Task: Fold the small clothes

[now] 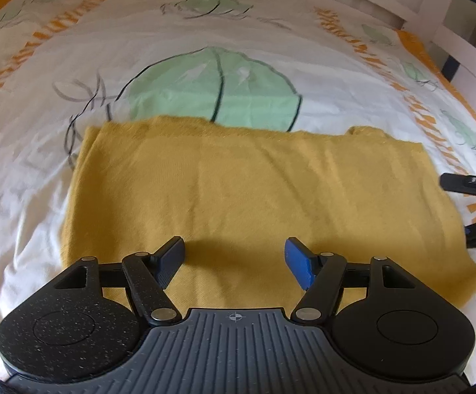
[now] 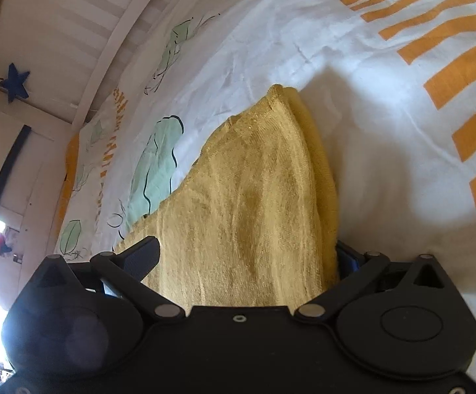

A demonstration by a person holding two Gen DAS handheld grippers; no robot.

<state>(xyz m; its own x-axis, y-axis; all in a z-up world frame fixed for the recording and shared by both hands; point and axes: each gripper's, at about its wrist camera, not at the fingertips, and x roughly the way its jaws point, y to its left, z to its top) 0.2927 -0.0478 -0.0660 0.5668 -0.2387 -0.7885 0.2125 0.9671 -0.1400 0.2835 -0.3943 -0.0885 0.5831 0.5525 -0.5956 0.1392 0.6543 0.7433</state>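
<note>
Our left gripper hangs released over the near edge of the mustard-yellow knitted garment, which lies folded flat on the leaf-print duvet. Our right gripper has its jaws spread around the garment's end, not visibly pinching. We judge that lifting from one end alone could let the stacked layers slide apart

One yellow garment, lower centre of the left wrist view. One white printed bedsheet beneath it, edge to edge. Two grippers: left gripper at bottom centre; right gripper at the right edge. One blue star, upper left of the right wrist view. Green leaf prints: several, count unclear.
</note>
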